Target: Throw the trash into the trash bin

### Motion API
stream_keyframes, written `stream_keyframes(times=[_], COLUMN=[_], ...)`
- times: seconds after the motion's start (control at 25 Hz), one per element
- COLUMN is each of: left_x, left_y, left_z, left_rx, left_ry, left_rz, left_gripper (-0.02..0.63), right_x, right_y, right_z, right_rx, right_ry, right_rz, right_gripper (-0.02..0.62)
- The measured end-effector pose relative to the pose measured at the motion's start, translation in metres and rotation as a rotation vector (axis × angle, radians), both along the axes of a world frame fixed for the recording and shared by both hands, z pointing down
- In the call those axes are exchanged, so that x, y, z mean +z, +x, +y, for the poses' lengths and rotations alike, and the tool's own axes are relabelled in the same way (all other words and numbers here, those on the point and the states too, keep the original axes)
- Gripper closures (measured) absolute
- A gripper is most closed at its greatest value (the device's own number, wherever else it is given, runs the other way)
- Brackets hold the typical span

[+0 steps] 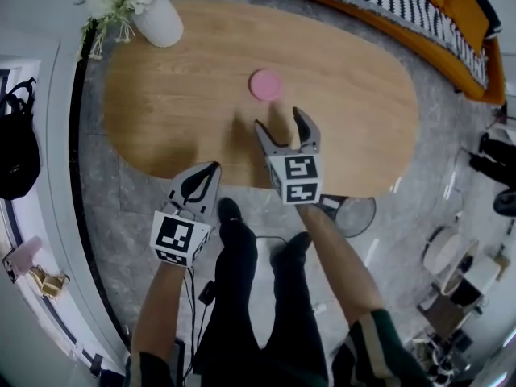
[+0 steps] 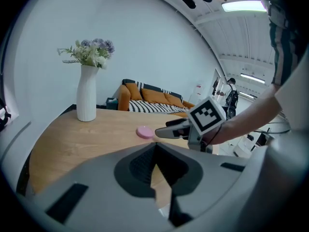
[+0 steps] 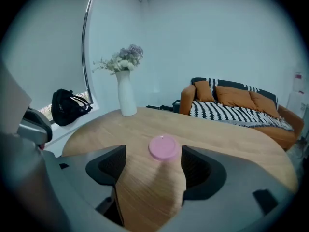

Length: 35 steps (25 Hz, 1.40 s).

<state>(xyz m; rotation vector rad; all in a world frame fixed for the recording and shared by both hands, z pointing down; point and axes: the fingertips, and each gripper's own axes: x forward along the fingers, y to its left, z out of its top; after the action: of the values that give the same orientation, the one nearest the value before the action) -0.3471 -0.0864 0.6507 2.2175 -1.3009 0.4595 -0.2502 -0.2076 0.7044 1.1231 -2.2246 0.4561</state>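
A flat pink round lid-like piece [image 1: 265,85] lies on the oval wooden table [image 1: 177,111]. My right gripper [image 1: 279,119] hovers over the table's near half, open, with nothing between its fingers. In the right gripper view the pink piece [image 3: 163,147] sits just beyond the open jaws [image 3: 153,166], centred in their gap. My left gripper [image 1: 205,174] is at the table's near edge, shut and holding nothing. The left gripper view shows its pads [image 2: 155,163] together, with the pink piece [image 2: 144,132] and the right gripper [image 2: 166,132] ahead. No trash bin is clearly in view.
A white vase with flowers [image 1: 157,18] stands at the table's far left end. An orange sofa with a striped throw [image 1: 419,6] lies beyond the table. A black backpack [image 1: 16,147] sits on the left ledge. White round items [image 1: 446,252] stand on the floor at right.
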Motion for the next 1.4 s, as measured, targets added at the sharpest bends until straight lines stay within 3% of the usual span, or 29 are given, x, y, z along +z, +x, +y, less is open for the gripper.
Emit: stream_keyframes(times=[0.32, 0.84, 1.4], left_x=[0.019, 0.029, 0.030], left_y=[-0.020, -0.037, -0.028], left_z=[-0.002, -0.001, 0.000], left_rx=[-0.007, -0.029, -0.018], left_ry=[-0.029, -0.050, -0.060], left_rz=[0.004, 0.013, 0.009], left_gripper=[0.606, 0.606, 0.606], right_x=[0.041, 0.076, 0.081], right_y=[-0.014, -0.016, -0.016], right_z=[-0.048, -0.076, -0.071], right_rx=[0.042, 0.040, 0.041], right_ry=[-0.061, -0.107, -0.229], right_rz=[0.087, 0.173, 0.126], right_gripper=[0.259, 0.235, 0.238])
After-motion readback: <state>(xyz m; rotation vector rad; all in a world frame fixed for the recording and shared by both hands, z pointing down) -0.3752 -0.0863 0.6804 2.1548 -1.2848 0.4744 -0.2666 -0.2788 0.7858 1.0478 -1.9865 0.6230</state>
